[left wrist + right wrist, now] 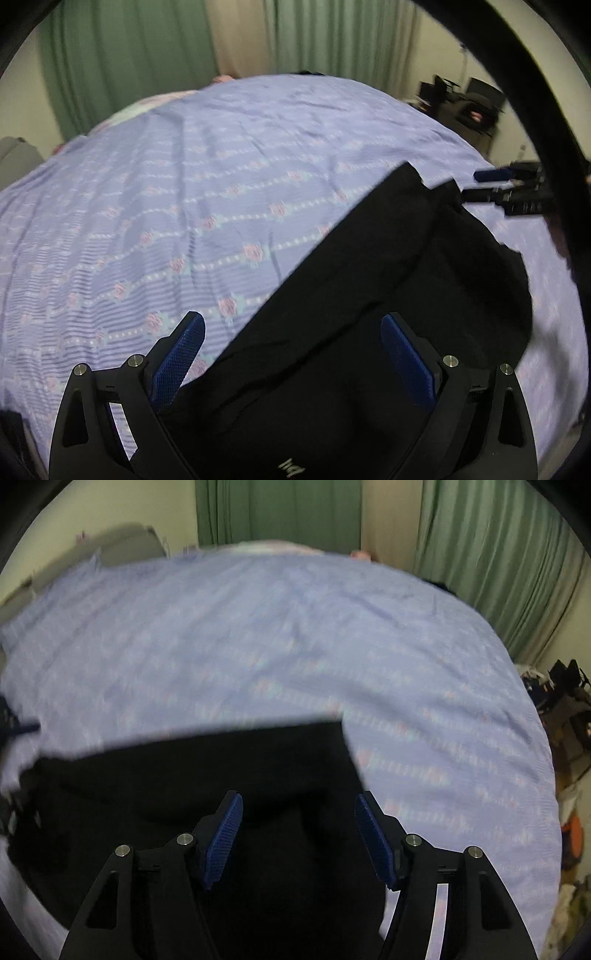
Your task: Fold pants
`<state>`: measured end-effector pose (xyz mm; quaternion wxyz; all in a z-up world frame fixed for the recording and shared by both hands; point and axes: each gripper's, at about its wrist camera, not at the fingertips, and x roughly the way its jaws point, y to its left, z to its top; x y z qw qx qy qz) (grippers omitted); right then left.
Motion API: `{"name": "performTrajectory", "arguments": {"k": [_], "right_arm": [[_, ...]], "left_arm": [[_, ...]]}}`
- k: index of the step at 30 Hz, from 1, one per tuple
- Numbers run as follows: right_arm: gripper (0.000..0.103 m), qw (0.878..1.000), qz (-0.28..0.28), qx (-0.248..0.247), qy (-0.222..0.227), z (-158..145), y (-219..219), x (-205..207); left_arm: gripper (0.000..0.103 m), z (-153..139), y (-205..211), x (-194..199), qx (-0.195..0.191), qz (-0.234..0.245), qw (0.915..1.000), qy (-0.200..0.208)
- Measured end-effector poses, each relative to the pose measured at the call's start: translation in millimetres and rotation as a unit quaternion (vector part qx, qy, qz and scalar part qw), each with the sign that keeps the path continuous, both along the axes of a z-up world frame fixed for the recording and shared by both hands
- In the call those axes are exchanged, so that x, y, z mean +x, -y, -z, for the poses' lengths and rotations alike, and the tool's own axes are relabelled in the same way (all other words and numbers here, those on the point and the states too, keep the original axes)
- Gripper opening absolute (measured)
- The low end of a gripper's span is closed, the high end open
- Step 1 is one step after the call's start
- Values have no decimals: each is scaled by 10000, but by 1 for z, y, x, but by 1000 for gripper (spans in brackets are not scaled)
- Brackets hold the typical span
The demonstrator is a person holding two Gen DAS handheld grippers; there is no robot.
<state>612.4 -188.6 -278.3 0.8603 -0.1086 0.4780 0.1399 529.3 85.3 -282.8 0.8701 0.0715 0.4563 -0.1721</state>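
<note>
Black pants (369, 295) lie flat on a bed with a lilac floral sheet (184, 184). In the left wrist view my left gripper (291, 325) is open above the near end of the pants, nothing between its blue pads. The right gripper (480, 184) shows at the far right, at the pants' far corner. In the right wrist view the pants (184, 775) fill the lower left, and my right gripper (298, 803) is open over them, empty. The left gripper's tip (22, 727) shows at the left edge.
Green curtains (480, 554) hang behind the bed. Dark cluttered gear (465, 107) stands beyond the bed's right side. The lilac sheet (258, 646) spreads wide beyond the pants. A thick black cable (546, 147) crosses the left wrist view at right.
</note>
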Motion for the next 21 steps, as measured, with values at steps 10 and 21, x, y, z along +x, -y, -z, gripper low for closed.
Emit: {"name": "performTrajectory", "arguments": {"k": [10,21], "right_arm": [[61,9948,879,510,113,34,42,7],[7,9993,-8,-345,144,9,12,59]], "left_arm": [[91,28,55,21,155,1174,9923,-357],[13,36,29,48,-232,398,9964,-707]]}}
